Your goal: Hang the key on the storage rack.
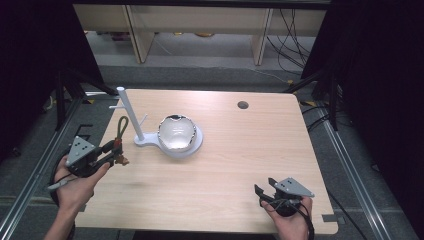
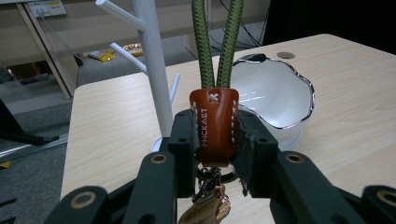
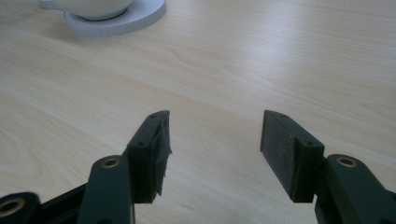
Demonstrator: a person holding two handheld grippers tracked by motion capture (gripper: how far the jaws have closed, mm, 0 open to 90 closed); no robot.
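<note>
Leather tab [image 2: 214,126] reads "THICKAET".

Brown leather key fob [image 2: 214,125] with upright green cord loop [image 2: 216,42].

The left hand [image 1: 75,182] comes in from the 7 o'clock corner of the high view, forearm angled up toward 1 o'clock. Its left gripper [image 1: 116,152] points toward 3 o'clock, jaws clamped tight on something thin. The right hand [image 1: 290,220] sits low at 5 o'clock, wrapped around its handle. The right gripper [image 1: 264,187] points toward 10 o'clock, its jaws spread wide with bare space between them.
</note>
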